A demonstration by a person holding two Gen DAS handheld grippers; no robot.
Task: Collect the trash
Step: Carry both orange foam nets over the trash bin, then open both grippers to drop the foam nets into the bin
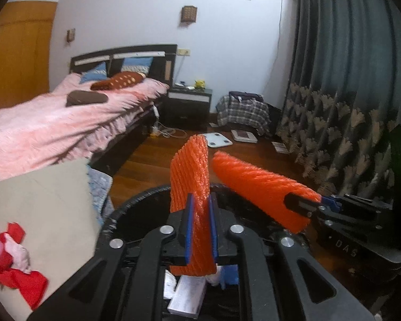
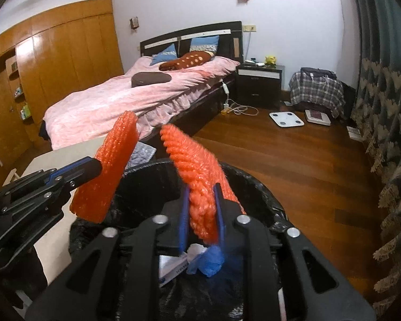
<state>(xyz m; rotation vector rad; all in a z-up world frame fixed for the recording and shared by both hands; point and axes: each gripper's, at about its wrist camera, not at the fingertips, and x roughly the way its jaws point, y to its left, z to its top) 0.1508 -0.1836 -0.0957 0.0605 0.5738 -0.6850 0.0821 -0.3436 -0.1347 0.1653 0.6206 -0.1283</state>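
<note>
Both tongs hang over the black-lined bin: the left gripper clasps one orange foam net, the right gripper another orange net. Each net's long axis runs along its fingers, the bin mouth directly beneath; judging by that, letting go should drop both in.

Both fisheye views are dimly and evenly lit from indoors, with a soft sheen on the wooden floor beyond the fingers, dark vignetted corners, bowed lines toward the edges, and slight motion blur throughout.
</note>
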